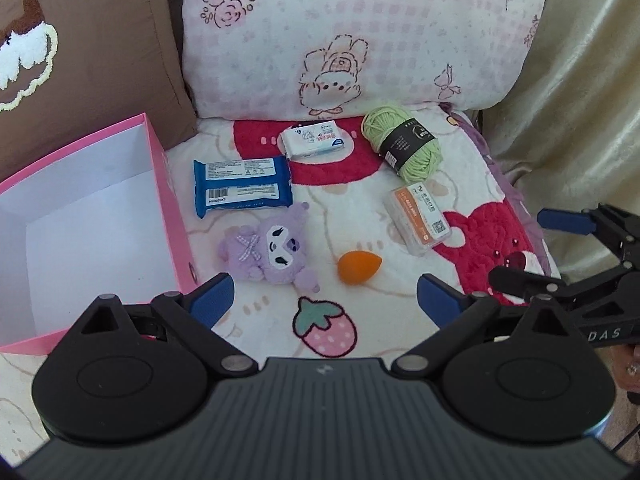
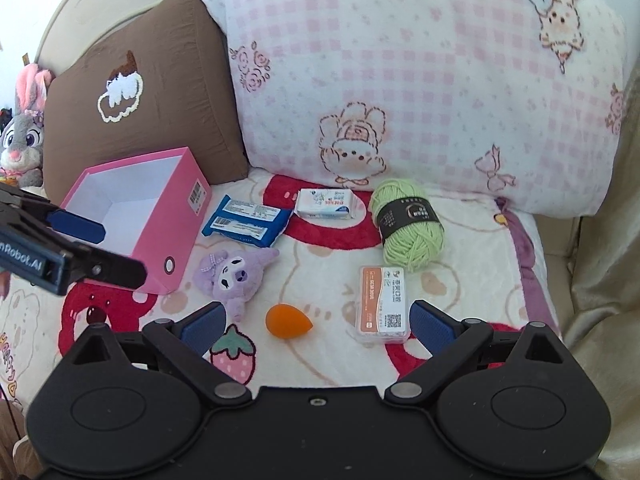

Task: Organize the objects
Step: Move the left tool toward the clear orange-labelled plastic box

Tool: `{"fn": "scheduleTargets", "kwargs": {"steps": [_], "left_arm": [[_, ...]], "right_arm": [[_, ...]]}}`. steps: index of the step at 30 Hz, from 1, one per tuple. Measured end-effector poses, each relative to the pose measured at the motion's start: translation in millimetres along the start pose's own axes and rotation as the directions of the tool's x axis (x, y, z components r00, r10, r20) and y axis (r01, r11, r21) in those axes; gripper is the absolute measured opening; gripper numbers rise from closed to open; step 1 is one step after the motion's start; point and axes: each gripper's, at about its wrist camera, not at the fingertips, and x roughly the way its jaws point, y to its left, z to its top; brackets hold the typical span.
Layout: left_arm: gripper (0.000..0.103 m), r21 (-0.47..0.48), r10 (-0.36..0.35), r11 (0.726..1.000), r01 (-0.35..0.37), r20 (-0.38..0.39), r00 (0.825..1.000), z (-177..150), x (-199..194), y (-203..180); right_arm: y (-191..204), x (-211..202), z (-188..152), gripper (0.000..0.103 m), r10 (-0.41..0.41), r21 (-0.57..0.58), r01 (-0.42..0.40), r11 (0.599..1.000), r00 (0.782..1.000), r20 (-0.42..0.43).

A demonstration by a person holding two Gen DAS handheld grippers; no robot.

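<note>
Printed blanket (image 1: pixel 360 208): orange sponge (image 2: pixel 288 320) lies between the spread, empty right tool (image 2: pixel 316 326) fingers.

**Room ahead of your fingers**

Your left gripper (image 1: pixel 324 300) has open blanket between its spread fingers up to the orange sponge (image 1: pixel 357 266); the purple plush (image 1: pixel 269 250) crowds its left finger. The clear case (image 2: pixel 382 306) sits just inside your right gripper's (image 2: pixel 314 322) right finger.
</note>
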Motion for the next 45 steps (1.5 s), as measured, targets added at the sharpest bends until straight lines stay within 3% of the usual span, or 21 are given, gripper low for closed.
{"fn": "scheduleTargets", "kwargs": {"steps": [8,10,18,24,29,31,35,38,40,45], "left_arm": [[0.099,0.027,-0.082,0.996,0.082,0.016,0.996,6,39,-15],[0.099,0.030,-0.080,0.996,0.080,0.003,0.997,9,55,-18],[0.098,0.015,-0.151,0.988,0.151,-0.037,0.988,20,115,-28],[0.086,0.065,-0.188,0.979,0.191,-0.047,0.981,34,150,-37],[0.078,0.108,-0.226,0.966,0.234,-0.079,0.971,46,182,-43],[0.070,0.091,-0.235,0.965,0.247,-0.122,0.964,49,194,-44],[0.064,0.050,-0.274,0.958,0.283,-0.135,0.952,49,213,-41],[0.058,0.064,-0.267,0.959,0.276,-0.122,0.956,50,221,-42],[0.055,0.069,-0.276,0.956,0.284,-0.107,0.955,50,224,-42],[0.055,0.017,-0.325,0.945,0.326,-0.042,0.945,52,232,-39]], "right_arm": [[-9,33,-8,0.098,-0.056,0.026,0.058,0.998,0.997,-0.060],[-10,39,-10,0.097,-0.108,0.037,0.110,0.993,0.993,-0.044],[-22,77,-19,0.094,-0.137,0.100,0.145,0.984,0.987,-0.087],[-29,106,-18,0.090,-0.146,0.144,0.155,0.977,0.986,-0.076],[-33,127,-18,0.088,-0.210,0.121,0.222,0.968,0.972,-0.102],[-38,137,-20,0.088,-0.225,0.139,0.242,0.960,0.966,-0.125],[-45,150,-23,0.084,-0.238,0.137,0.259,0.956,0.959,-0.156],[-47,155,-26,0.076,-0.224,0.139,0.249,0.958,0.959,-0.173],[-48,155,-26,0.064,-0.196,0.158,0.224,0.962,0.965,-0.172],[-45,158,-25,0.064,-0.209,0.140,0.231,0.963,0.966,-0.152]]}}
